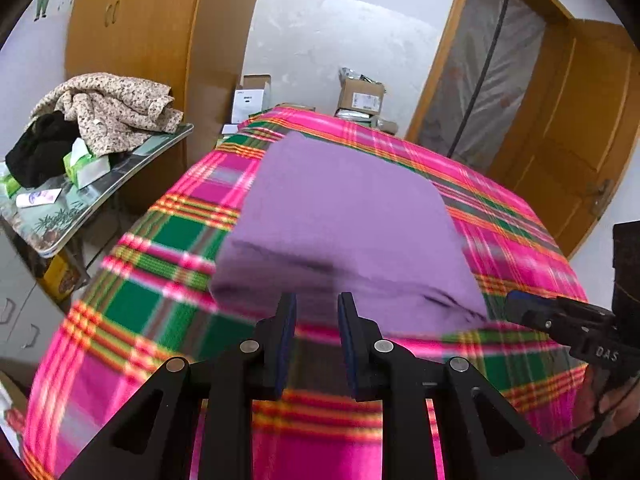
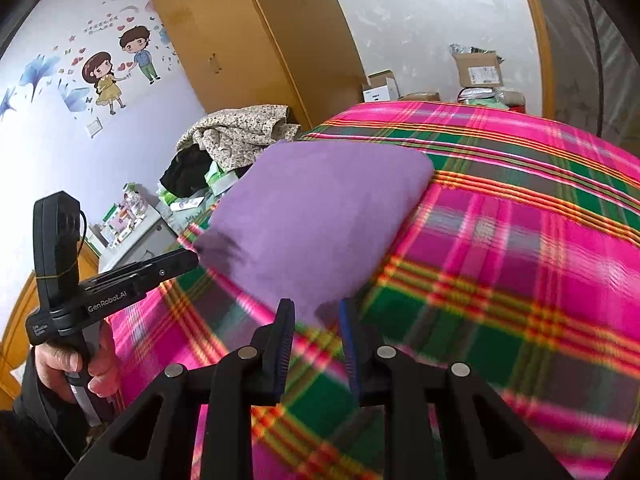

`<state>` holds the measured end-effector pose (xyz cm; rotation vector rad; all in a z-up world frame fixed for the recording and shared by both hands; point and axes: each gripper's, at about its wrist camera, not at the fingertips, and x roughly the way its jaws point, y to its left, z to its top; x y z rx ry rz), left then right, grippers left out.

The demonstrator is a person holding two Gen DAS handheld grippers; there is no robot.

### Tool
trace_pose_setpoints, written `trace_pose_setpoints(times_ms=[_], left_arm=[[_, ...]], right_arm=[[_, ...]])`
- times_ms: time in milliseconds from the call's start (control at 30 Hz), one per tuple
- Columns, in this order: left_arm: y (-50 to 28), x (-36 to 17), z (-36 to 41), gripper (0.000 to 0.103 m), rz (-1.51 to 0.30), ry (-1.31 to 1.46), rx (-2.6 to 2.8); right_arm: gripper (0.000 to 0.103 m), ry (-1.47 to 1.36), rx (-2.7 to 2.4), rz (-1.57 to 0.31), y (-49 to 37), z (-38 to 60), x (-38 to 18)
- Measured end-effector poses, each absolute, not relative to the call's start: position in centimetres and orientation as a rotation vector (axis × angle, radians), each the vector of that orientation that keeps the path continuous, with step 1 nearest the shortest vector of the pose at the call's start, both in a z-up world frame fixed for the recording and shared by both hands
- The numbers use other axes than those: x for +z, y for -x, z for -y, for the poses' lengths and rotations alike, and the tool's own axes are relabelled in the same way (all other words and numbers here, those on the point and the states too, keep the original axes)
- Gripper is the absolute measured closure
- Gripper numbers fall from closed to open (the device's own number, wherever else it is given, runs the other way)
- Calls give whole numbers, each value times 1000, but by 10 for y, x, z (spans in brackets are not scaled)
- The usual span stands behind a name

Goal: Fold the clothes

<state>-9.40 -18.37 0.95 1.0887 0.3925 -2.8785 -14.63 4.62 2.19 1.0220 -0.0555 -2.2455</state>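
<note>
A folded purple cloth [image 1: 344, 224] lies flat on the pink and green plaid bed cover [image 1: 160, 304]. My left gripper [image 1: 317, 308] is open just short of the cloth's near edge, and nothing is between its fingers. In the right wrist view the purple cloth [image 2: 320, 216] has its near corner right in front of my right gripper [image 2: 316, 310], which is open with a narrow gap. The left gripper [image 2: 188, 260], held by a hand [image 2: 80, 364], reaches toward the cloth's left corner. The right gripper [image 1: 520, 306] comes in from the right by the cloth's near right corner.
A side table [image 1: 132, 164] at the left carries a floral garment pile [image 1: 116, 108], black clothing and tissue packs. A wooden wardrobe [image 1: 152, 32] stands behind it. Cardboard boxes [image 1: 360, 98] sit beyond the bed's far end, and a wooden door [image 1: 568, 128] is at the right.
</note>
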Motion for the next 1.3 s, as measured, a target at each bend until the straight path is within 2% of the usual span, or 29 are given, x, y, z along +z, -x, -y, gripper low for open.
trace_pose_setpoints(times_ms=[267, 500, 600, 800, 933, 1300], left_arm=[[62, 2, 151, 80, -344, -1086, -2842], [45, -2, 132, 79, -284, -1090, -2813], [41, -2, 127, 72, -260, -1082, -2801], [42, -8, 126, 69, -262, -1111, -2774], [44, -11, 127, 60, -266, -1122, -2759], [48, -19, 129, 52, -279, -1153, -2719]], right_arm=[[79, -1017, -2370, -69, 94, -55, 11], [74, -1005, -2424, -67, 79, -66, 14], [69, -1012, -2444, -89, 79, -65, 14], [69, -1088, -2450, -114, 84, -63, 6], [69, -1128, -2445, -113, 88, -63, 1], [64, -1174, -2421, -143, 92, -58, -5]])
